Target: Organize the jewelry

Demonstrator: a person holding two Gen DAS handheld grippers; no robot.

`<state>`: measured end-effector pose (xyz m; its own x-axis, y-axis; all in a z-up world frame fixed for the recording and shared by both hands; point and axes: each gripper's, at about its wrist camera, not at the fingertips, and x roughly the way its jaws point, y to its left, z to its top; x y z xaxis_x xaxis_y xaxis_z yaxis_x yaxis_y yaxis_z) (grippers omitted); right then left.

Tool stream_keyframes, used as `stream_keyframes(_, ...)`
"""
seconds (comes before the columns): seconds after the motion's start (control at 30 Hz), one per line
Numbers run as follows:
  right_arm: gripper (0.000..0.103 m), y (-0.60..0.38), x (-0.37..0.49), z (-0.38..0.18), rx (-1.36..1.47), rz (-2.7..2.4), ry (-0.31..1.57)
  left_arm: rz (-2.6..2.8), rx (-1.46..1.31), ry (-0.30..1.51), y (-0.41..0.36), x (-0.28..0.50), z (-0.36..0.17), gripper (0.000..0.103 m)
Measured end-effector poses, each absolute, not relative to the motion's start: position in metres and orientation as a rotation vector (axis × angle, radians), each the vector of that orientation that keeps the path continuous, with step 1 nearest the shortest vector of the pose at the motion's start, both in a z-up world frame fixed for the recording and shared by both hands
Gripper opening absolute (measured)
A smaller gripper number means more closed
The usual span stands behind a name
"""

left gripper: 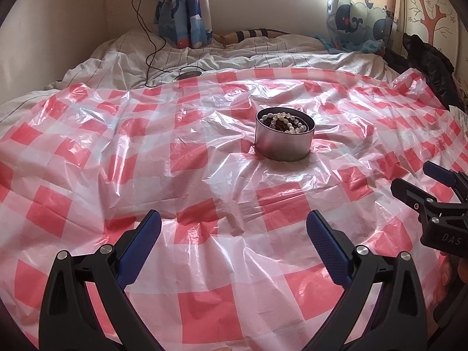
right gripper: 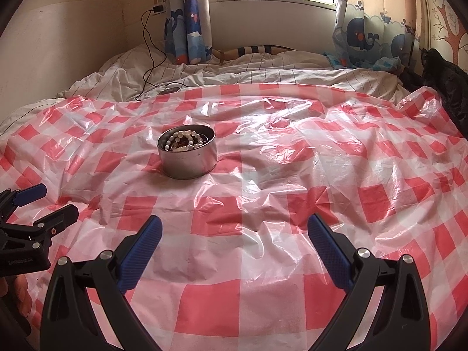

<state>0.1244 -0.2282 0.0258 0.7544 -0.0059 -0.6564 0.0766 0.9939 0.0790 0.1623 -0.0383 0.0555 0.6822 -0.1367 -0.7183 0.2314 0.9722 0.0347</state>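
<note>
Round metal tin point(left gripper: 284, 140) of pearly beads point(left gripper: 288, 121)

The left gripper point(left gripper: 233, 228) hangs wide apart over the checkered plastic sheet point(left gripper: 204, 301), the bead-filled round tin point(left gripper: 283, 142) ahead.

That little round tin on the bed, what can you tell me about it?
The tin is a short, round, silvery metal container, lidless and upright. It holds pale bead strands with some darker pieces among them. It sits on the crinkled red-and-white checked plastic sheet, pressing a dent into it. Neither gripper touches it.
</note>
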Motion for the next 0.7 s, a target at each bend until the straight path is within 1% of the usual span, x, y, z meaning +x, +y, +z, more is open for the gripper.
stream_keyframes(0.27,0.095,-0.2331,0.1261,0.0179,0.108,-0.057,0.721,-0.201,0.092,0.829,-0.0377,0.1690,0.0487,0.095)
stream_keyframes(0.7,0.095,-0.2365,0.1263,0.0162,0.118,-0.065,0.719,-0.194,0.104,0.829,-0.0389,0.1708,0.0457,0.095)
